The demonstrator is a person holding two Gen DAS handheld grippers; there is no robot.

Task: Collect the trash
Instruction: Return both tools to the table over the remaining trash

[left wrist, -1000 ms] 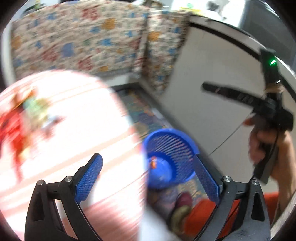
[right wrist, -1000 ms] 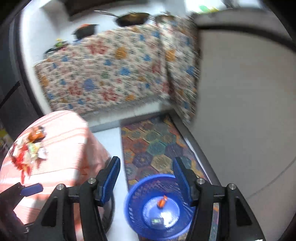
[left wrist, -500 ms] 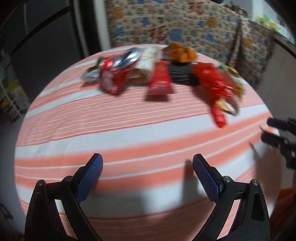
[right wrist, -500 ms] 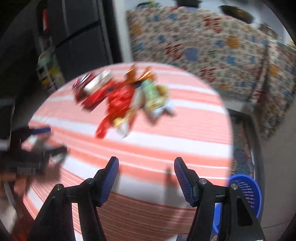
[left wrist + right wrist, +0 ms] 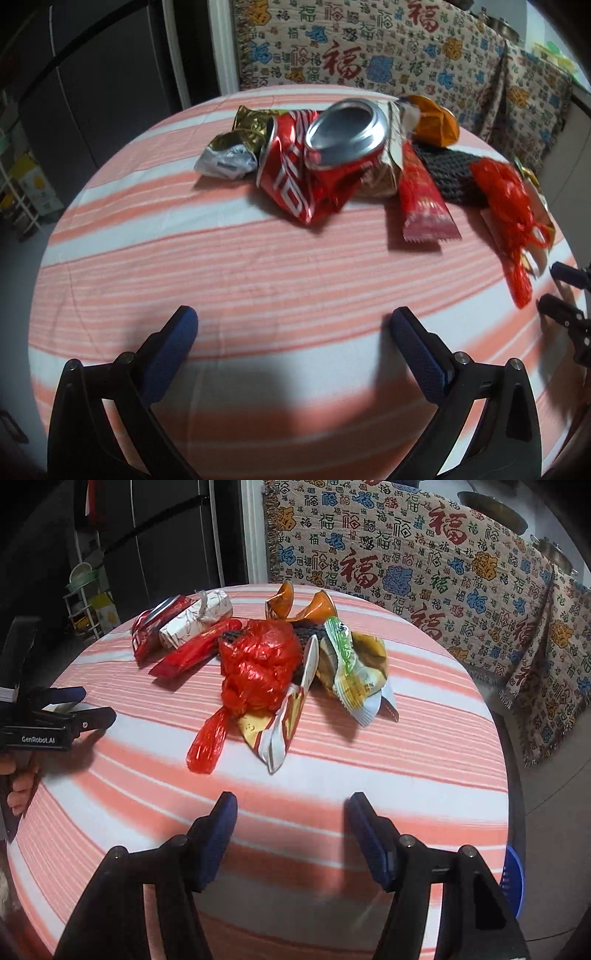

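Note:
A heap of trash lies on the round striped table [image 5: 258,280]. In the left wrist view a crushed red can [image 5: 317,162] lies nearest, with a gold foil wrapper [image 5: 236,147], a red snack wrapper [image 5: 424,199] and a red plastic bag [image 5: 506,199] beside it. My left gripper [image 5: 293,325] is open and empty over the table, short of the can. In the right wrist view the red plastic bag [image 5: 255,672] and a green-yellow packet [image 5: 354,675] lie ahead. My right gripper [image 5: 290,805] is open and empty, short of them.
A blue basket [image 5: 513,878] shows at the table's lower right edge, on the floor. A patterned cloth [image 5: 424,565] covers furniture behind the table. A dark cabinet [image 5: 92,92] stands at the left. The left gripper also shows in the right wrist view [image 5: 74,705].
Both grippers have swung from over the blue basket on the floor back to the table and moved closer to the trash heap. Both stay open and empty.

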